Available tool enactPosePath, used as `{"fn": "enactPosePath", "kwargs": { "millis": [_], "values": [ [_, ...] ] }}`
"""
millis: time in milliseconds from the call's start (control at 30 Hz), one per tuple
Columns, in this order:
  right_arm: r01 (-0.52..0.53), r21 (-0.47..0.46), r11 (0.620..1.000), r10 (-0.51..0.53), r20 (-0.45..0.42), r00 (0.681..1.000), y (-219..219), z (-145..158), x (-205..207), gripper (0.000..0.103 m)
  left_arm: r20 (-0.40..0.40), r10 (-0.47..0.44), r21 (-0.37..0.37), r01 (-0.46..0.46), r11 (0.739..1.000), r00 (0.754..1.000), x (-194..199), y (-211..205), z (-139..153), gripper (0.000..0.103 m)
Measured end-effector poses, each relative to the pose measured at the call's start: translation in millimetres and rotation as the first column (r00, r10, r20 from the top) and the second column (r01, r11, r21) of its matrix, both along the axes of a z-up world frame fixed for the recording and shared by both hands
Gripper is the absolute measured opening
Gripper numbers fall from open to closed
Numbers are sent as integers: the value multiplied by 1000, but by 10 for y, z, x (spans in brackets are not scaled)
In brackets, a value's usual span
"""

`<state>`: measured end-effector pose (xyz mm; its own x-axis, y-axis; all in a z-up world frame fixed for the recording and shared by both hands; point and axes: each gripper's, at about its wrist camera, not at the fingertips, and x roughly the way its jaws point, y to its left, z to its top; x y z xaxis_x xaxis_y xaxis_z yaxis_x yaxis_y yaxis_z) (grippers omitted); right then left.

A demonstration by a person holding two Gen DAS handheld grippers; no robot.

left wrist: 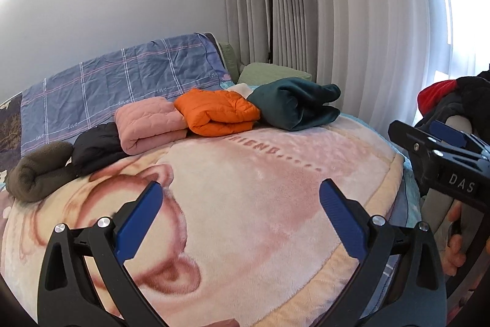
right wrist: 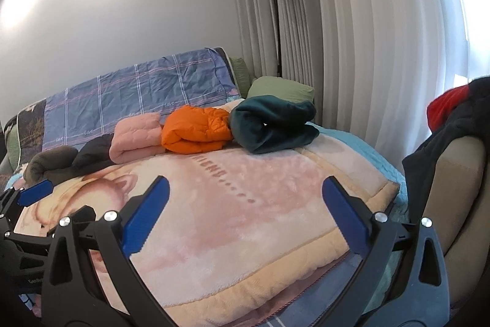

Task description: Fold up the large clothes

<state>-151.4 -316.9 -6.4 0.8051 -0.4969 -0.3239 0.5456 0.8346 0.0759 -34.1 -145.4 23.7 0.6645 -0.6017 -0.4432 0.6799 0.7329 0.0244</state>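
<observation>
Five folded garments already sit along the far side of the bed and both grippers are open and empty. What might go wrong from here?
1. The unfolded pile is heaped on the chair at the right; pulling one garment may drag the others off.
2. Spreading a large garment on the pink blanket may knock the teal bundle or orange jacket, which lie closest to that free space.

A pink plush blanket (left wrist: 245,204) covers the bed, bearing five folded garments (left wrist: 217,112).
</observation>
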Motion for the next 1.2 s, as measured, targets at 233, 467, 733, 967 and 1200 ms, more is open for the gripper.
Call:
{"fn": "enactPosePath", "kwargs": {
  "millis": [233,467,733,967,1200],
  "values": [
    [-11,-24,1000,11,-4,1000,92,44,-9,101,-26,33,-26,-34,999,999,-4,87,-45,102],
    [-12,-23,1000,12,-27,1000,109,15,16,101,-23,27,-17,-28,999,999,-44,120,-54,102],
    [-1,-17,1000,0,-34,999,101,17,18,101,-14,33,-11,-33,999,999,-70,116,-56,102],
    [-6,1,1000,6,-43,999,78,-6,17,101,-11,43,-10,-43,999,999,-81,149,-49,102],
    [-3,0,1000,3,-42,999,70,-6,16,101,-17,50,-20,-50,999,999,-74,157,-44,102]
  ]
}}
